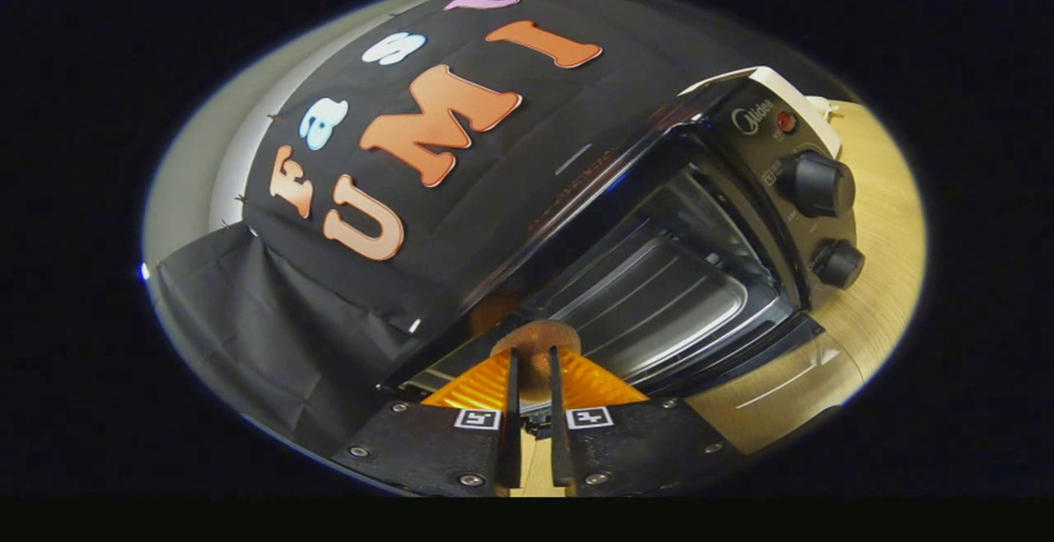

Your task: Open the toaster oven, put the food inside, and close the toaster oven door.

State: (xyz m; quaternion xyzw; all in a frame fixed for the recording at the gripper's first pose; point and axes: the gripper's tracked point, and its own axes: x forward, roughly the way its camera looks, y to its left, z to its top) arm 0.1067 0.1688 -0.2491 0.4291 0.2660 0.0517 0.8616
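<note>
Jaws nearly closed, my two fingers (533, 385) pinch a flat, round brown piece of food (536, 338), its edge standing up between the tips. Just ahead, at twelve to one o'clock, the toaster oven (700, 221) gapes open, its door (790, 361) dropped flat on the wooden table (885, 221) and a tray (650, 295) inside. Two dark knobs (817, 184) sit at two o'clock. Black cloth hangs at ten o'clock.
</note>
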